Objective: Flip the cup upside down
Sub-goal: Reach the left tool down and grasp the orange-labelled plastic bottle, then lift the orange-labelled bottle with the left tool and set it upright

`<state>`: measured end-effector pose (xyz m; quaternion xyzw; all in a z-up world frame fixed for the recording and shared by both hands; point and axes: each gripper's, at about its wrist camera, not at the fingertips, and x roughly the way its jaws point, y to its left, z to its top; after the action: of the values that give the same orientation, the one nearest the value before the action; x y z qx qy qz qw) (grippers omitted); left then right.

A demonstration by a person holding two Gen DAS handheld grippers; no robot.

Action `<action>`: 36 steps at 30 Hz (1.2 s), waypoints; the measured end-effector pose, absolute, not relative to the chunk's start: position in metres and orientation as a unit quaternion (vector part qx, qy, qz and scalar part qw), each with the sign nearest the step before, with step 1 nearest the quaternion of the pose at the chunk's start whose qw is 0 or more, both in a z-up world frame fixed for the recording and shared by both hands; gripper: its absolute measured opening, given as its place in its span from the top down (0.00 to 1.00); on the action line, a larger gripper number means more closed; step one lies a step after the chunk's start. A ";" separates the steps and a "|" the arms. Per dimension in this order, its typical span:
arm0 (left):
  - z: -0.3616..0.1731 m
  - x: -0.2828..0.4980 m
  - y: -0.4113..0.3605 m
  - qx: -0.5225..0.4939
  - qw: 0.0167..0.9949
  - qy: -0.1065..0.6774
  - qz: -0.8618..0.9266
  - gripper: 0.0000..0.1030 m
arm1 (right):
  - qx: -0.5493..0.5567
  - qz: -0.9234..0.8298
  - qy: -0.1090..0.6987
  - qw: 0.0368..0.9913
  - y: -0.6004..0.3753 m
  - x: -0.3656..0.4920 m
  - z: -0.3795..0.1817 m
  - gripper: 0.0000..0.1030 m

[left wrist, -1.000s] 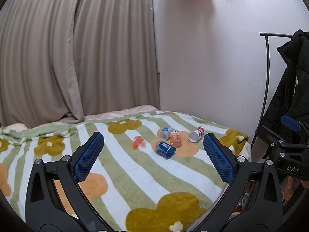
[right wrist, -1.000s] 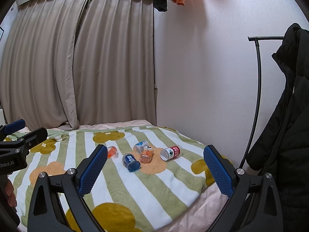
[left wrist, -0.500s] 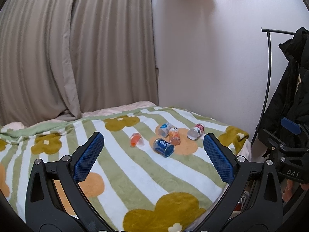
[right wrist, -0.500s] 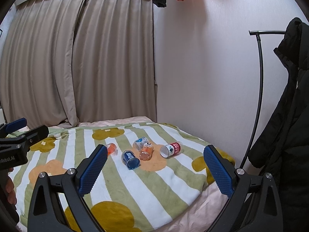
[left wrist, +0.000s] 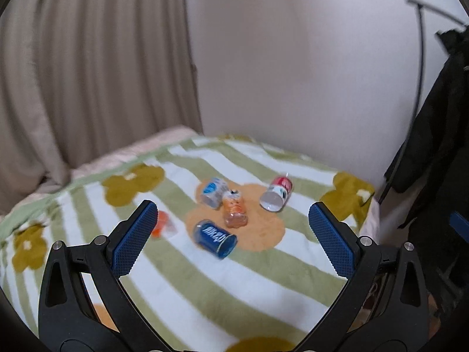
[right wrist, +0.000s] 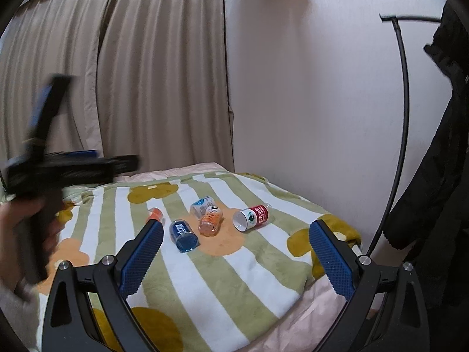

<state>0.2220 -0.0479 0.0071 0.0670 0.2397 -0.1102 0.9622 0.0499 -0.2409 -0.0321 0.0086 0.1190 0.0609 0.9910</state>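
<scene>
Left tool (left wrist: pixel 231 234) spread wide, blue cup (left wrist: pixel 215 237) lying sideways on striped blanket (left wrist: pixel 263 278)

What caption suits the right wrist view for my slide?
Open right gripper faces five cups lying on a striped blanket; blurred left gripper at left.

Left gripper (right wrist: pixel 49 158) (motion-blurred) unreadable; small orange cup (left wrist: pixel 160 226) half hidden behind fingers.

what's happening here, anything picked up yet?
Nothing yet. A person holds two handheld grippers above a bed with a striped floral blanket. Left gripper and right gripper are both open and empty. Five small cups lie on their sides, among them a blue cup, an orange cup and a red-and-white cup. None is flipped.
</scene>
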 end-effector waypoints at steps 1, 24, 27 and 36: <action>0.001 0.246 -0.053 0.070 0.956 0.260 -0.112 0.00 | 0.011 0.062 0.122 0.991 -0.243 0.056 -0.036 0.03; -0.195 0.530 -0.090 0.052 0.810 0.581 -0.065 0.32 | 0.046 0.077 0.194 0.977 -0.277 0.166 -0.130 0.03; -0.198 0.531 -0.094 0.042 0.805 0.586 -0.075 0.45 | 0.047 0.079 0.197 0.976 -0.276 0.167 -0.133 0.03; -0.164 0.505 -0.090 0.049 0.825 0.555 -0.097 0.45 | 0.038 0.076 0.187 0.979 -0.274 0.159 -0.123 0.03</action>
<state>0.5047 -0.0903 -0.1636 0.0486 0.5546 -0.0968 0.8250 0.1587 -0.2738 -0.1231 0.0382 0.1870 0.0758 0.9787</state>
